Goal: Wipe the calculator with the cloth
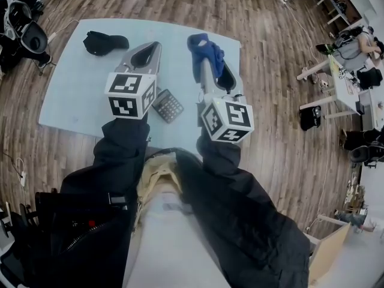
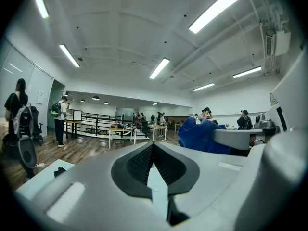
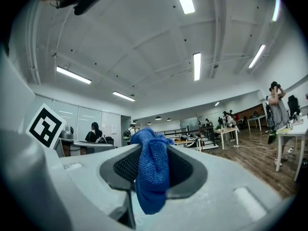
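The left gripper (image 2: 154, 147) has its jaws pressed together with nothing between them; its own view looks out level over the table (image 1: 78, 95) toward the far side of the room. The right gripper (image 3: 153, 150) pinches the cloth (image 3: 152, 177), a blue bunch that sticks up above the jaws and hangs down below them. In the head view both grippers reach out side by side over the pale table, the left one on the left and the right one on the right, each with its marker cube nearest the person. The cloth sits at the far end of the right gripper, over the far right part of the table. The calculator (image 1: 167, 105) lies flat and turned askew on the near part of the table, between the two grippers, just right of the left cube and nearer than the cloth; the cloth is not on it. A black item (image 1: 103, 42) rests on the far left of the table, well apart from the calculator. The table stands on a wood floor (image 1: 270, 53), and desks with people show far off in both gripper views.
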The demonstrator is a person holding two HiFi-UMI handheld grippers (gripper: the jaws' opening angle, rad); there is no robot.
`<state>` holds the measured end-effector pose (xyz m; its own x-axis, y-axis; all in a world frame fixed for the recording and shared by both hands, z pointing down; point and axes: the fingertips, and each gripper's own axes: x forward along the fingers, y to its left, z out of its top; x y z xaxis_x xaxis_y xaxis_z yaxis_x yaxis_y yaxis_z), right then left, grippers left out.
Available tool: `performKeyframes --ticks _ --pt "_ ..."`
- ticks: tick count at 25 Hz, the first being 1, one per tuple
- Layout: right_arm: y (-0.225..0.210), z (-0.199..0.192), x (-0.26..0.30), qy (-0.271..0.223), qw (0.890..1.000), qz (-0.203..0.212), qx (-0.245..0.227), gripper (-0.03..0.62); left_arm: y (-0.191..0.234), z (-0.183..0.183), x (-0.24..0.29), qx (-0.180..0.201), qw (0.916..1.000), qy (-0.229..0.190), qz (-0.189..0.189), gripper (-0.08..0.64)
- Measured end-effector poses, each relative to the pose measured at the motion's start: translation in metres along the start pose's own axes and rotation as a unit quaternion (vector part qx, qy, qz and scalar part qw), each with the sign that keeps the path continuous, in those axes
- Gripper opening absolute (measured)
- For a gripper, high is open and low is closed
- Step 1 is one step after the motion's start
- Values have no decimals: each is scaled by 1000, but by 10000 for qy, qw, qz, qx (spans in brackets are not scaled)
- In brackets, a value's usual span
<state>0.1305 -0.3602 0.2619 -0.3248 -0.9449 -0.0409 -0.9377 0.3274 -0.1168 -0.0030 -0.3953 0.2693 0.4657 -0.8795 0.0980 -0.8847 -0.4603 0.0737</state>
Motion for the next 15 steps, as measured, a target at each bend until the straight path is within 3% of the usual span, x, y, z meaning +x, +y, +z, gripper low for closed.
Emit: performKeyframes --ticks 15 --pt "-1 -3 -2 28 10000 2 -18 133 -7 -6 4 31 10000 48 -45 -2"
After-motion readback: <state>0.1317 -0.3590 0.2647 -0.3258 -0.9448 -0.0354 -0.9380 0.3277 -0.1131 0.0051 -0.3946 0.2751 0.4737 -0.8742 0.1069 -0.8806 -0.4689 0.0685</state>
